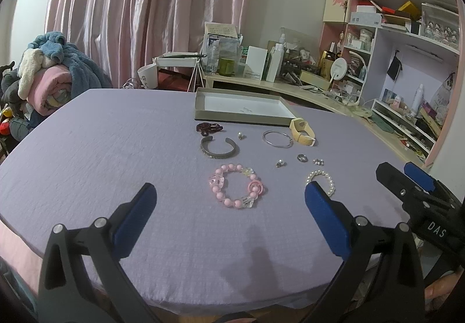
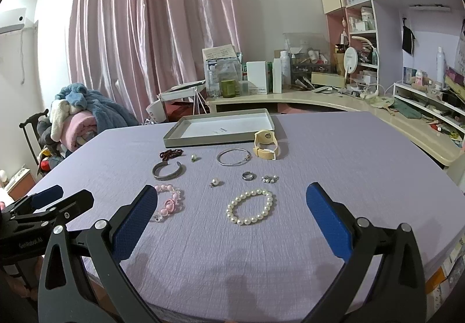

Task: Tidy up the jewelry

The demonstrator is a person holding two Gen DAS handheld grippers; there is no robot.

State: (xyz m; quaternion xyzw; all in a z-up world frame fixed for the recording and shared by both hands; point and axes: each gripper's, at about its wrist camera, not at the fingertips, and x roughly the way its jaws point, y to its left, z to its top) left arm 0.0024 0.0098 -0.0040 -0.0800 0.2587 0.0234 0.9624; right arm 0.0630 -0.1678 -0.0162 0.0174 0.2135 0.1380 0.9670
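Observation:
Jewelry lies spread on a lilac tablecloth in front of a shallow grey tray (image 1: 200,112) (image 2: 171,140). A pink bead bracelet (image 1: 236,190) (image 2: 168,204) sits between the tips of my left gripper (image 1: 229,192), which is open and empty above the cloth. A white pearl bracelet (image 2: 251,206) (image 1: 321,182) lies between the tips of my right gripper (image 2: 231,193), also open and empty. Farther back are a dark metal cuff (image 1: 218,148) (image 2: 168,170), a thin silver bangle (image 1: 277,138) (image 2: 233,156), a cream watch (image 1: 302,135) (image 2: 265,145), dark red beads (image 1: 209,128) (image 2: 171,154), a ring (image 1: 302,158) (image 2: 248,176) and small earrings (image 2: 214,183).
The right gripper (image 1: 412,180) shows at the right edge of the left wrist view; the left gripper (image 2: 55,201) shows at the left edge of the right wrist view. A cluttered desk (image 2: 334,103) and shelves (image 2: 407,32) stand behind and right. Folded blankets (image 1: 55,73) pile up at the left.

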